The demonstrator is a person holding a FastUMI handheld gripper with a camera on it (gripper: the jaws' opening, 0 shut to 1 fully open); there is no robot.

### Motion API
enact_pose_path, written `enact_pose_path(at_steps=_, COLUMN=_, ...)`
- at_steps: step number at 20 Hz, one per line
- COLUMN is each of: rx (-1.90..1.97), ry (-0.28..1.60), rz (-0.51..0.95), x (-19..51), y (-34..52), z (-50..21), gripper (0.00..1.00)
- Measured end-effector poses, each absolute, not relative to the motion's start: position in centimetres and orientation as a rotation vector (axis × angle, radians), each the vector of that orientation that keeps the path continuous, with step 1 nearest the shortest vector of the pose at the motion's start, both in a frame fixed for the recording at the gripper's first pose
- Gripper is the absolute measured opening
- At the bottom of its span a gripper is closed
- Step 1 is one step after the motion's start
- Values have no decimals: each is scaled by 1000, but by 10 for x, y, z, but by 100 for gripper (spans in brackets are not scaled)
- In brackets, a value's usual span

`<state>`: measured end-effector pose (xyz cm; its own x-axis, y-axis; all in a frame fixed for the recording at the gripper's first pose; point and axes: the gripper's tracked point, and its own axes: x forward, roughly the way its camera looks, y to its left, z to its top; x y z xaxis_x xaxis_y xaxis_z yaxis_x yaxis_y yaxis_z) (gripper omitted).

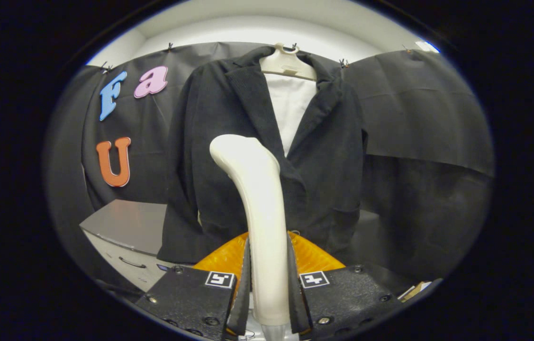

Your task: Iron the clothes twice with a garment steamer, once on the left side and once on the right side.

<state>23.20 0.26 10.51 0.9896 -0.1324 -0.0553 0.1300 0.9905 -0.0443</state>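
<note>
A dark jacket [328, 156] hangs on a cream hanger [288, 64] against the booth's black wall, open at the front over a white lining [290, 109]. My gripper [269, 284] is shut on the cream handle of the garment steamer [259, 208], both fingers [244, 279] pressing its sides. The steamer stands upright between the fingers. Its head curves to the left and lies in front of the jacket's left front panel, near the lapel. Whether the head touches the cloth I cannot tell.
A grey cabinet [127, 227] with drawer handles stands below and left of the jacket. An orange ribbed part [314, 258] sits just beyond the fingers, under the jacket's hem. Black cloth hangs to the right of the jacket.
</note>
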Motion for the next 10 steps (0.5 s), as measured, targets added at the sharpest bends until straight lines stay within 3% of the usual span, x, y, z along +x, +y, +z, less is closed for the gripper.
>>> enact_pose_path(at_steps=10, rx=-31, ry=185, rz=-137, x=234, y=-11, z=24, gripper=37)
